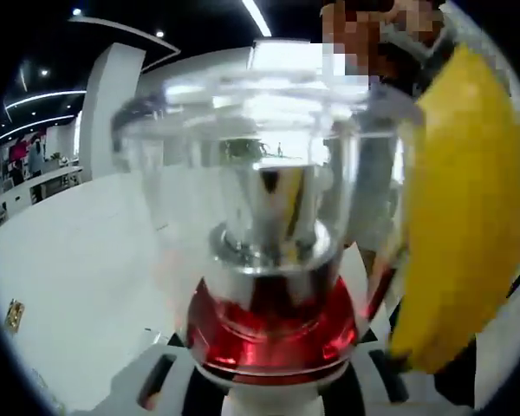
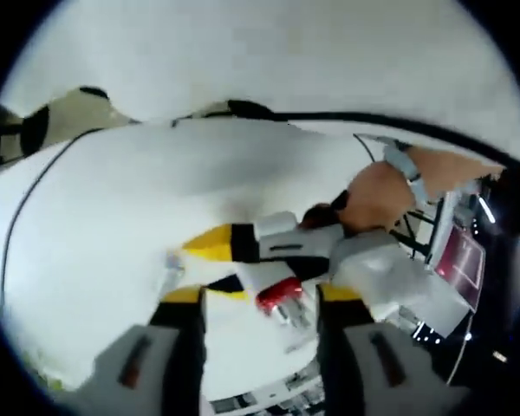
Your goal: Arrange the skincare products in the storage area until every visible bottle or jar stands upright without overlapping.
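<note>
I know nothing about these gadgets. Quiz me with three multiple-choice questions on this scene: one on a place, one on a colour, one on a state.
1. Where is the small red glass bottle with a clear cap?
A between the left tongs
B on the floor
C in a drawer

2. What colour are the tongs' pads?
A blue
B yellow
C green

3. The right tongs are:
A shut
B open
C gripping a jar

Answers:
1. A, the bottle sits between them.
2. B, the tips are yellow.
3. B, the jaws stand wide apart.

White table (image 2: 113,217); black cable (image 2: 35,186) across it.
</note>
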Tool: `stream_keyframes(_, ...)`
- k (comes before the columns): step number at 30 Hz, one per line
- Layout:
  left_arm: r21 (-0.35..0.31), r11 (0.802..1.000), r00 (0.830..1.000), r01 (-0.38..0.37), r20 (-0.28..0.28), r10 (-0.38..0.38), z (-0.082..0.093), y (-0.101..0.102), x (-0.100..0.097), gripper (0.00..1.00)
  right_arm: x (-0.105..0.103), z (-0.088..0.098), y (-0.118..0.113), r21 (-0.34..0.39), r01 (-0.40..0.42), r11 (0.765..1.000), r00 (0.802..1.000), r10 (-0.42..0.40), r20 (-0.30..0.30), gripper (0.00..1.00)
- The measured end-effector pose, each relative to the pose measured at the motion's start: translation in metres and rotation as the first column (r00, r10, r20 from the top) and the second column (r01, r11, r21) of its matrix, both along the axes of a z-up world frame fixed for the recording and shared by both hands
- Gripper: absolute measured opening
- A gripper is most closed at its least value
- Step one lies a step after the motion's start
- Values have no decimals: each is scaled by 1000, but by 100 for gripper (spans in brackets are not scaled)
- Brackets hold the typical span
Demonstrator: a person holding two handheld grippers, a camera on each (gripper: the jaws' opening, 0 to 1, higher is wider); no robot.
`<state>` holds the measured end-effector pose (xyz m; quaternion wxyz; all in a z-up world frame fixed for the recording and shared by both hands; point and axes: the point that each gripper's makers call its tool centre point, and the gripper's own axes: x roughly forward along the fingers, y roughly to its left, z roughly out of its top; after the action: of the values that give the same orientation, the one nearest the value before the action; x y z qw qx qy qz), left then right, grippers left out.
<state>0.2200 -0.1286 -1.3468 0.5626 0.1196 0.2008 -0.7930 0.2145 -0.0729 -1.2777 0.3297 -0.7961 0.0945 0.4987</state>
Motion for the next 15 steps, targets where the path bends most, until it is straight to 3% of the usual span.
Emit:
stream_keyframes(2,0,1000,1000,-8,9,8,-1,2,-1,38,-6,13,-2,63,26,998,1000,-27,4,47)
stream_keyframes(3,-2,1000,1000,-14,12,14,0,1,0,38,-9,14,-2,96,57,994,998,-55,-22,47)
stream_keyframes(8,-3,999,999,-33,17,33,0,2,1,38,-13,24,-10,221,208,953,978,-194,-80,47)
stream_keyframes(10,-9,1000,999,-25,42,25,-1,3,0,38,-13,24,-16,242,276,930,961,-258,-104,47)
stream_keyframes(12,-6,1000,998,-16,66,16,-2,4,-3,38,-15,21,-21,269,341,901,938,-309,-154,48)
stream_keyframes(15,9,1000,997,-18,81,17,-2,5,-4,39,-12,16,-27,350,510,785,858,-436,-272,52)
